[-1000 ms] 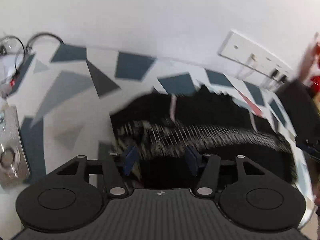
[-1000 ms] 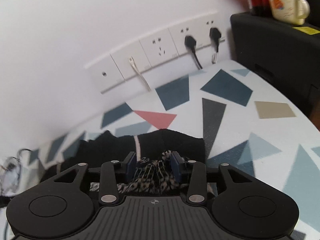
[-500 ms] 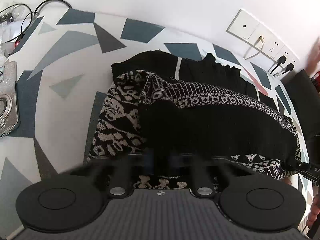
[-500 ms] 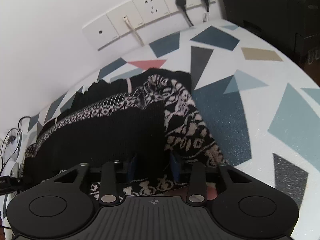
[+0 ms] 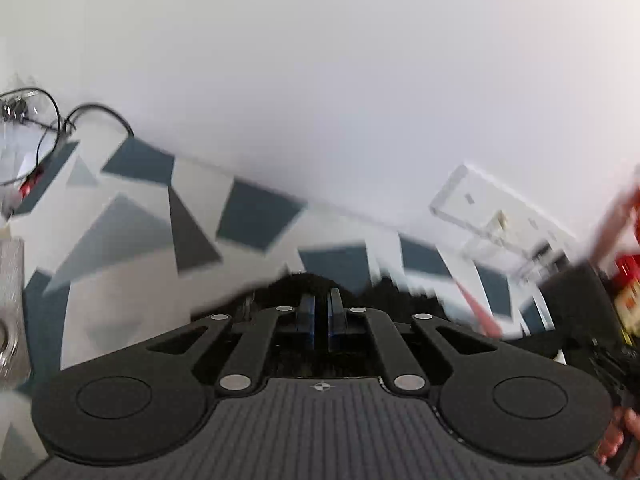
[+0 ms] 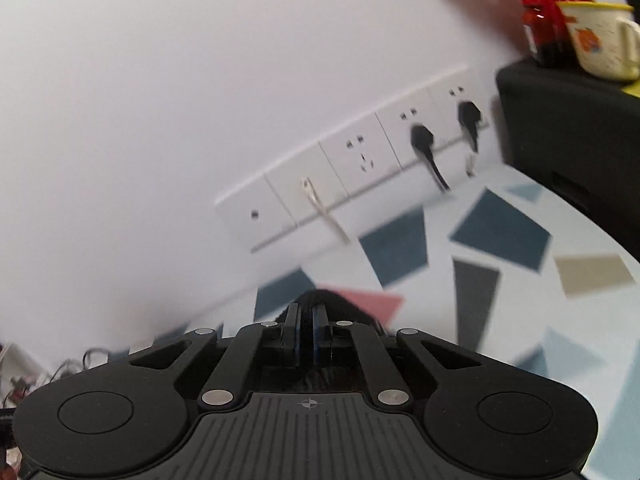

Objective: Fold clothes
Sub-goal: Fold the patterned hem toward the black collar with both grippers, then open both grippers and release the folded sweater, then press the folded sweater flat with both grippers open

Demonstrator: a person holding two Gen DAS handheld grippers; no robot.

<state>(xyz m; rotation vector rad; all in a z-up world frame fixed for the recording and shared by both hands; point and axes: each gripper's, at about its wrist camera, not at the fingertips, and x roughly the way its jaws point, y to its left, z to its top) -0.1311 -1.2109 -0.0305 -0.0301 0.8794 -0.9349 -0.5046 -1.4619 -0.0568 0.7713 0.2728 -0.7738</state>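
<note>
Behind everything, a plain white wall (image 6: pixel 200 80) fills the upper part of both views. Below it spreads the white worktop printed with blue, grey and pink triangles (image 6: pixel 500 236), bare over most of its visible area. At its right end stands a black box-shaped appliance (image 6: pixel 572 128), carrying a cream enamel mug with an orange picture (image 6: pixel 600 44) and a red bottle (image 6: pixel 540 12) beside it. A row of white wall sockets (image 6: pixel 360 176) runs just above the worktop edge, with two black plugs (image 6: pixel 424 136) pushed into the right-hand plates. At the far left of the left wrist view lie tangled black cables (image 5: pixel 44 120), and a silvery glittered phone case (image 5: pixel 10 300) rests at the frame's edge.

The black knitted sweater (image 5: pixel 304 284) shows only as a dark bunched edge right at the fingertips in each view, lifted in front of the worktop; both views are smeared by motion.

The left hand-held gripper (image 5: pixel 322 312) has just been closing, and its blue pads now stand pressed together on the black knit. The right hand-held gripper (image 6: pixel 306 328) has likewise just been closing and pinches a fold of the same sweater between its nearly touching pads.
</note>
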